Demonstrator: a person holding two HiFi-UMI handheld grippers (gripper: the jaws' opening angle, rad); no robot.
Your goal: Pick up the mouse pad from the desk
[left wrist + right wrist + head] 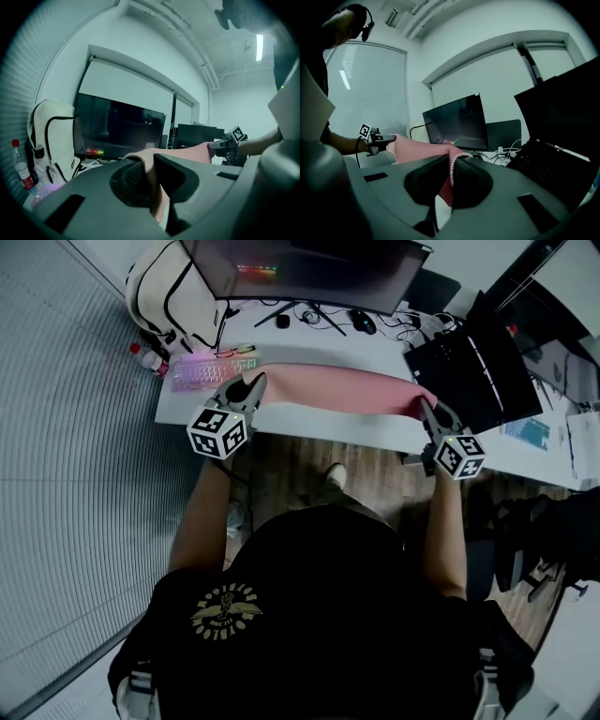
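Note:
A long pink mouse pad (337,388) hangs stretched above the white desk (309,343), held by its two near corners. My left gripper (254,385) is shut on the pad's left corner; in the left gripper view the pink pad (154,187) sits pinched between the dark jaws of that gripper (151,180). The right gripper (427,409) is shut on the right corner, and its own view shows the pad's stitched edge (451,171) clamped in the right gripper (449,180). Each gripper view shows the other gripper across the pad.
A glowing keyboard (214,369) lies at the desk's left, by a white backpack (173,287) and a bottle (150,359). A large monitor (309,268) stands at the back with a mouse (363,322) and cables. An open black laptop (473,357) stands at the right.

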